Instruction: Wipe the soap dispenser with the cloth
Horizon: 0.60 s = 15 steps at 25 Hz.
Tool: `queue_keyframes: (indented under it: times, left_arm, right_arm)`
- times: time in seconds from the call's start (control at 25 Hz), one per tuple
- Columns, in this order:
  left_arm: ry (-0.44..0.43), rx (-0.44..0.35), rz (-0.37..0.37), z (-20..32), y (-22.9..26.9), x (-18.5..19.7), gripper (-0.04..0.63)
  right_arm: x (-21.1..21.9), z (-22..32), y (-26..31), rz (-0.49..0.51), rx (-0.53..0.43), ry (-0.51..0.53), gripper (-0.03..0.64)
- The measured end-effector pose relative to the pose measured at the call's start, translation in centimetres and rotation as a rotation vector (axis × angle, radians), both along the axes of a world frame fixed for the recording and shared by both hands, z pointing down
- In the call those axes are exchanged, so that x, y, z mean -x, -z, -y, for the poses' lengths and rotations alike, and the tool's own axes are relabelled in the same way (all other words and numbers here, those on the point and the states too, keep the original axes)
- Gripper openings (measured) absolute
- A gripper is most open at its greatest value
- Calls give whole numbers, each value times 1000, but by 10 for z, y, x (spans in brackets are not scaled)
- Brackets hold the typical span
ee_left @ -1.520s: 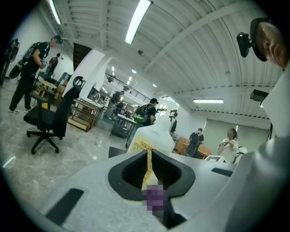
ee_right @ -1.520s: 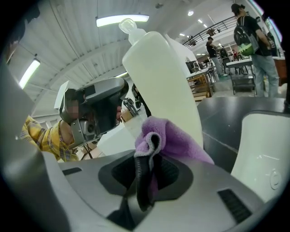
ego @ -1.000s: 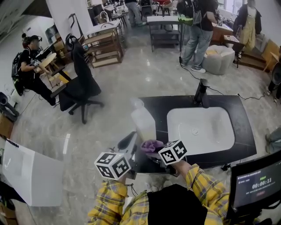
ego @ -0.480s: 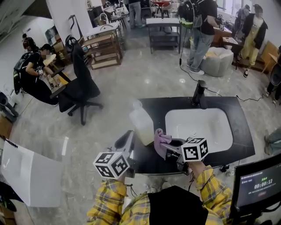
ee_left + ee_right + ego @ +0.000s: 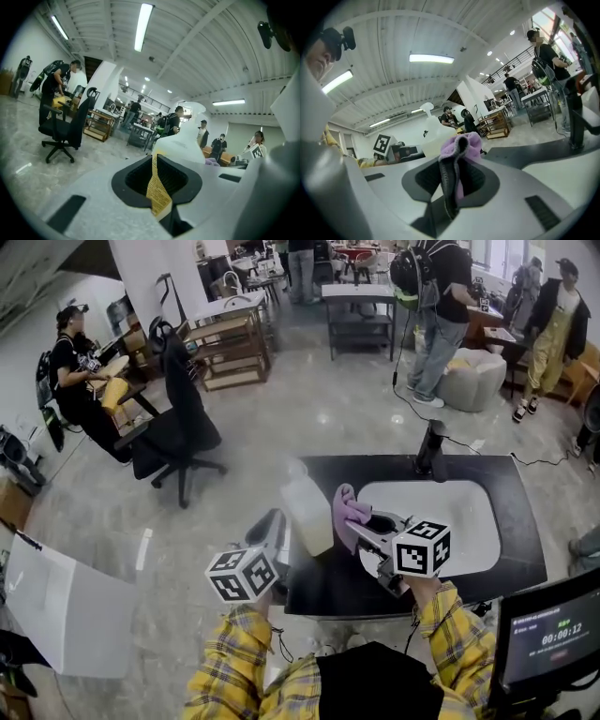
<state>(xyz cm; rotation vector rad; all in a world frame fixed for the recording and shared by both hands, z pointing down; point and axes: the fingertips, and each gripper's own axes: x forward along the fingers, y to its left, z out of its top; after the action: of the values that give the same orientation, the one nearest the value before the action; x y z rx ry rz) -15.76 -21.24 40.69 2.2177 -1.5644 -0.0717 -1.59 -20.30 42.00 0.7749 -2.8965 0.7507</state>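
"What's changed?"

"The right gripper (image 5: pixel 364 521), clamped on the purple cloth (image 5: pixel 348 510), has lifted it off the counter (image 5: pixel 487 465). The cloth now hangs just right of the soap dispenser (image 5: pixel 307 512)."

"And the left gripper (image 5: pixel 277 532)?"

"Jaws together, just left of the dispenser. Wiping can probably begin."

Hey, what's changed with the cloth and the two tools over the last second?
The right tool, shut on the purple cloth, raised it from low over the black counter to beside the upper part of the soap dispenser. Nothing was let go. The left tool stayed shut on the dispenser's other side, shifting only slightly. The dispenser kept its place.
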Motion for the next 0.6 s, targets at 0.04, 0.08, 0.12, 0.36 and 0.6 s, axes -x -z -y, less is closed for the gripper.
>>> queue_keyframes:
  times: [0.04, 0.08, 0.12, 0.36, 0.6]
  left_arm:
    - [4, 1, -4, 1, -1, 0, 29]
    - [5, -2, -6, 1, -1, -1, 29]
    - [4, -9, -6, 2, -3, -1, 29]
    - [19, -69, -14, 8, 3, 3, 29]
    - [-77, -177, 114, -3, 70, -24, 160]
  right_arm:
    - [1, 2, 3, 10, -10, 6, 81]
    - [2, 4, 5, 23, -19, 15, 81]
    - [4, 6, 6, 35, -28, 25, 81]
    - [17, 25, -1, 37, -54, 75, 81]
    - [24, 33, 5, 37, -36, 106, 81]
